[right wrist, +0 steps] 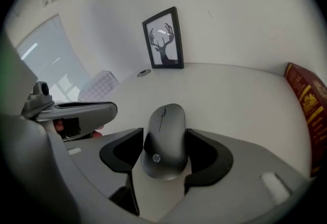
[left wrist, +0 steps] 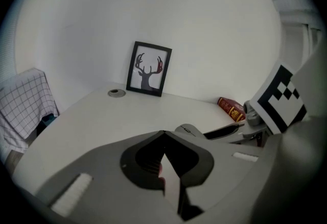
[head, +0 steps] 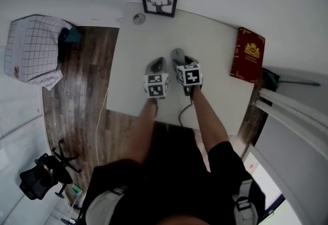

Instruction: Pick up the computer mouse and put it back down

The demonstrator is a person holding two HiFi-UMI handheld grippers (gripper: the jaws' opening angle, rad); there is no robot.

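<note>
The person's forearms (head: 207,116) are reaching out over the near edge of the white tabletop (head: 215,39), one tool in each hand, both tilting downward. The left tool (left wrist: 163,135) is keeping its jaws together at the tips, with nothing between them, and is hovering just left of the other. The right tool (right wrist: 164,133) is holding its jaws wide apart, and the grey computer mouse (right wrist: 164,144) is lying between them on the tabletop, buttons pointing away, each pad sitting just beside a flank. Farther back, a red book (head: 247,55) is lying near the right edge. A small round grommet (head: 139,19) is sitting at the far left corner, beside a framed deer picture (head: 159,1) that is leaning against the wall.
</note>
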